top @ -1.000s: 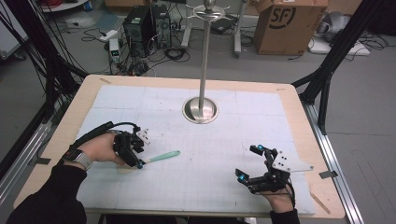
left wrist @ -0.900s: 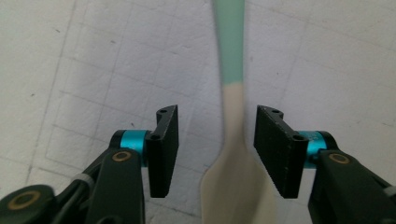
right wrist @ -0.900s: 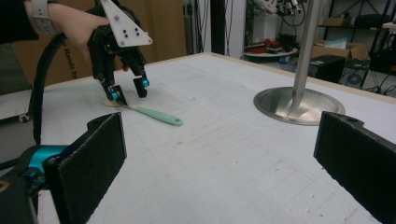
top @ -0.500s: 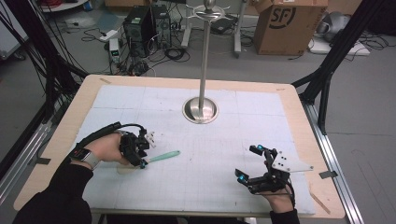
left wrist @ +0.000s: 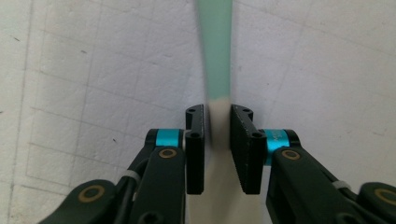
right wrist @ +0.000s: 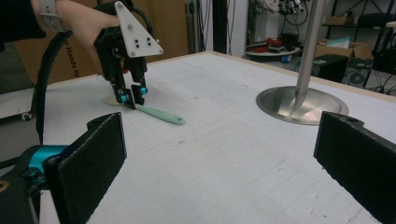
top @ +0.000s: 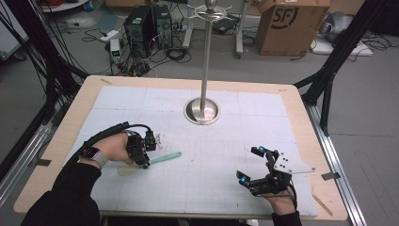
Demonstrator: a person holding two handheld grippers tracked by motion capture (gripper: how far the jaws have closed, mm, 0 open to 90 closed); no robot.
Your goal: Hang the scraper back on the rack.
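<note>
Hidden and cropped detail. Left gripper view: the spatula (left wrist: 215, 51) runs out past the upper edge, its green handle blurred, and its cream part passes between the jaws and off the lower edge. High view: the left gripper (top: 143, 157) covers the spatula's middle. Right gripper view: the stand (right wrist: 312, 42) is cut by the upper edge; the right gripper (right wrist: 224, 158) jaws are cropped at the lower corners.

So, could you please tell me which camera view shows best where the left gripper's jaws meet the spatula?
The left gripper view: the spatula runs between the two jaws just below its green handle, and they have just been closing on it. The right gripper view shows the left gripper side-on, farther off. The high view shows spatula and gripper small, from above.
</note>
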